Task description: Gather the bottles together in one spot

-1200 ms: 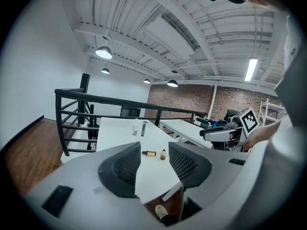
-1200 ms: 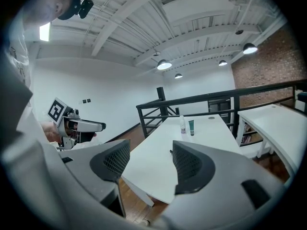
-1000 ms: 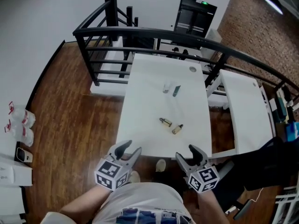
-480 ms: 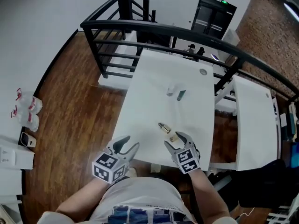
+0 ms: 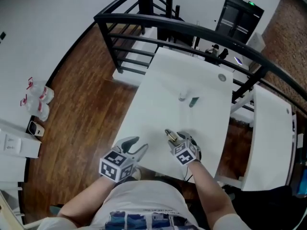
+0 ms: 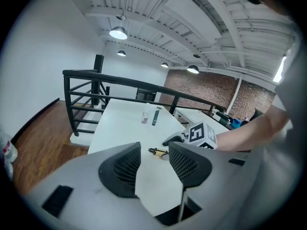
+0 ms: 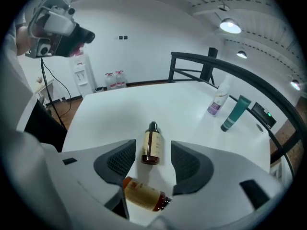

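Head view: finds left gripper (image 5: 136,145) and right gripper (image 5: 178,139) at the table's (image 5: 163,80) near edge, with clear bottle (image 5: 182,97) and tube (image 5: 193,101) standing farther off.

Left gripper view: shows jaws half apart, empty.

Right gripper view: shows jaws just narrowing, not touching amber bottle (image 7: 152,146) lying between; second amber bottle (image 7: 144,194) nearer, beneath.

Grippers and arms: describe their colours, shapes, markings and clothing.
The left gripper and right gripper match: pale grey bodies, curved jaws lined with black gridded pads, each bearing a white cube with black square markers. No cables show. The right's jaws have just been closing, a black-capped amber bottle between them, ungripped. Light shirt with blue print; forearms bare.
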Available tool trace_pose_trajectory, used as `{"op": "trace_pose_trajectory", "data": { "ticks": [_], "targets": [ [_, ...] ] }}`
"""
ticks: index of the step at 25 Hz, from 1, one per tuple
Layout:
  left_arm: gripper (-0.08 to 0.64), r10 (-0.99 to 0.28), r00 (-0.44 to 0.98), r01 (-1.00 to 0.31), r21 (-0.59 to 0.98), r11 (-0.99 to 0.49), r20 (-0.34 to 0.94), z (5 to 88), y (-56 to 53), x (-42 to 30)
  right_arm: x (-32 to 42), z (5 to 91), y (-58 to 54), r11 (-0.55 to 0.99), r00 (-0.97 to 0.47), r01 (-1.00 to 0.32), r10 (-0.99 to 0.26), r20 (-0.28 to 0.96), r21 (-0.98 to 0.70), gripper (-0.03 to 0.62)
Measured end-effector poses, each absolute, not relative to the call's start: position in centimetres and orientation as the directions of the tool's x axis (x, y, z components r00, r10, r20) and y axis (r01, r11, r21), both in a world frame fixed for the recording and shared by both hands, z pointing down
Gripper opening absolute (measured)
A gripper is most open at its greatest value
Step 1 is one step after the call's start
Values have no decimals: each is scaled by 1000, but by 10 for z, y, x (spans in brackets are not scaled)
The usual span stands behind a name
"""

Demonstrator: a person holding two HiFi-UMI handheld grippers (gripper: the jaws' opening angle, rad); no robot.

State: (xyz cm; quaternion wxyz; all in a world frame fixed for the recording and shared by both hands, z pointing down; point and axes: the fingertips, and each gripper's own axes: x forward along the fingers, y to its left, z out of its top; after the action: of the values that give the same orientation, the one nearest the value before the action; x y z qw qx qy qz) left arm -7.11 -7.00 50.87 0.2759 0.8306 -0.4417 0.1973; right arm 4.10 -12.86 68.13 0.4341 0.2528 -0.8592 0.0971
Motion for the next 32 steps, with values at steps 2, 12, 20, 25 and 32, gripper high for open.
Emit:
{"op": "trace_pose_trajectory", "data": {
  "ticks": [2, 12, 20, 25, 32],
  "targets": [
    [158, -622, 525, -846, 278, -454, 581, 511, -72, -68, 41, 698, -132, 869, -477, -494, -312, 822, 44, 219],
    [156, -606, 526, -846, 295, -443, 597, 520, -74, -71, 28, 689, -131, 896, -505, -442, -278, 817, 31, 156],
    [156, -588, 657, -739, 557, -379, 472, 496, -82, -70, 2, 561, -106, 828, -615, -539, -512, 600, 154, 156],
    [156, -564, 749, -580, 755, -305, 348, 477, -88, -59, -14, 508, -78, 756, -598, -606, -638, 485, 247, 156],
    [184, -530, 776, -516, 827, -224, 341, 478, -74, -53, -29, 493, -45, 656, -485, -657, -746, 457, 372, 156]
  ]
}}
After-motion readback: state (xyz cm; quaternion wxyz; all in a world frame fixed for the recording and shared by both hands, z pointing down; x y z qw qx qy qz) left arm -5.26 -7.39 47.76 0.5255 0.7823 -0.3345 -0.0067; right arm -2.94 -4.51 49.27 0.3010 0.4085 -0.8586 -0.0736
